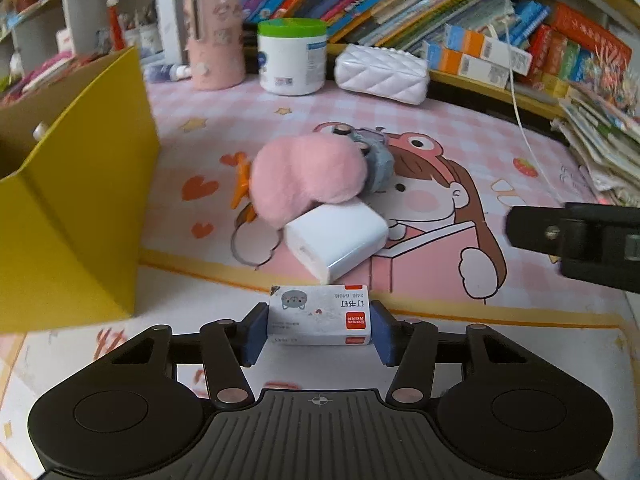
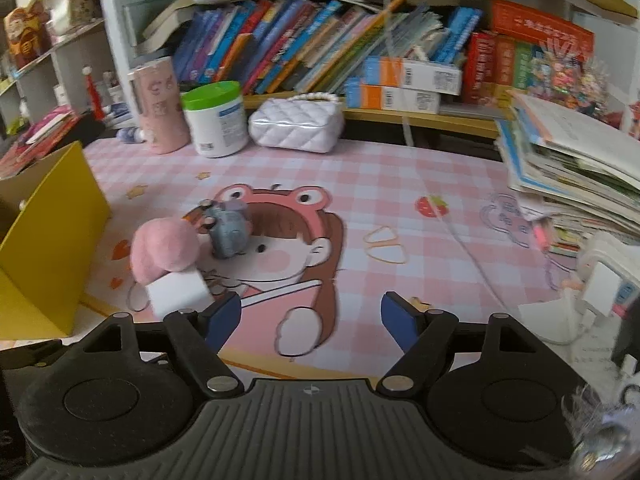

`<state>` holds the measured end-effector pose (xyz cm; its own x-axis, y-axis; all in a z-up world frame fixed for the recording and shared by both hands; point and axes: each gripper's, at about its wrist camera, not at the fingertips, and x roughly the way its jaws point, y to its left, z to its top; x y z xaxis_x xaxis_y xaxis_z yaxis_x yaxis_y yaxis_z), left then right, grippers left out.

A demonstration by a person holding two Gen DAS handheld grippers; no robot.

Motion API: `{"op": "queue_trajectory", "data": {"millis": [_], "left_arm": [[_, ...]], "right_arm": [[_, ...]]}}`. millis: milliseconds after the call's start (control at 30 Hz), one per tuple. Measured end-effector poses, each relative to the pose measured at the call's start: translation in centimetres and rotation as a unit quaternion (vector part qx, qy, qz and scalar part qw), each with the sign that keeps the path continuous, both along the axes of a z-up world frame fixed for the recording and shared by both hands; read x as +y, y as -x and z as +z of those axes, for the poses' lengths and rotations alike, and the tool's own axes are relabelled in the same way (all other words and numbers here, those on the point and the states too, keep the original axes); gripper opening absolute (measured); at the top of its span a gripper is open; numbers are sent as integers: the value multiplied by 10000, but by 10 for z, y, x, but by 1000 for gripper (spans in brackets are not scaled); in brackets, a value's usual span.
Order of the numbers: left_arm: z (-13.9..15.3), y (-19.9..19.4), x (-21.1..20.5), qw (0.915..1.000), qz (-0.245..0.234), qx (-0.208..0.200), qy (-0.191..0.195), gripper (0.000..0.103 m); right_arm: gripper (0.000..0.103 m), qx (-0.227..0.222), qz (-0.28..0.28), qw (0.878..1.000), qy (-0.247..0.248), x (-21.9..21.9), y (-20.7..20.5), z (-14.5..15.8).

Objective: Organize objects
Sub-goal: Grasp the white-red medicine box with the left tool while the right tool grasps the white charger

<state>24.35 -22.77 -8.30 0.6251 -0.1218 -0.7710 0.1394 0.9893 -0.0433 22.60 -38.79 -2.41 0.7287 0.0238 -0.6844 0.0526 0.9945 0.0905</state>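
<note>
The left tool [image 1: 319,330] grips a small staple box [image 1: 319,316] between its blue pads, low over the bench's near edge. Just ahead lie a white charger block [image 1: 335,240] and a pink fluffy pom-pom [image 1: 304,174] touching it, with what may be a grey toy [image 1: 378,160] behind. A yellow box [image 1: 76,196] stands left. The right tool [image 2: 311,320] hangs wide, holding nothing, above the pink cartoon mat [image 2: 400,184].

The yellow box [image 1: 72,184] runs off the left edge, so its contents stay mostly hidden. A pink plush [image 1: 304,178] covers part of the white charger [image 1: 336,240] and most of a grey toy [image 1: 378,160]. Book spines [image 2: 280,40] on the shelf are too blurred to read.
</note>
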Motion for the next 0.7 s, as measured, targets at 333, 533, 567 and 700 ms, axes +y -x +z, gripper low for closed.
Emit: {"op": "queue_trajectory", "data": {"millis": [333,533,567,700], "left_arm": [[25,38,65,9963,842,-35,142,51],[43,59,94,9905,1335,-203,273,51],[45,61,96,9898,1381,-227,275,51],[52,70,104,9871,1542,-327,296,51]], "right_arm": [[95,204,1361,9902,258,59,-38,-25],[89,447,2012,9769,563,89,-64,-53],[83,494,2048,9758,581,91,-67,-56],[48,423,2040,9768,498,89,-67,-54]]}}
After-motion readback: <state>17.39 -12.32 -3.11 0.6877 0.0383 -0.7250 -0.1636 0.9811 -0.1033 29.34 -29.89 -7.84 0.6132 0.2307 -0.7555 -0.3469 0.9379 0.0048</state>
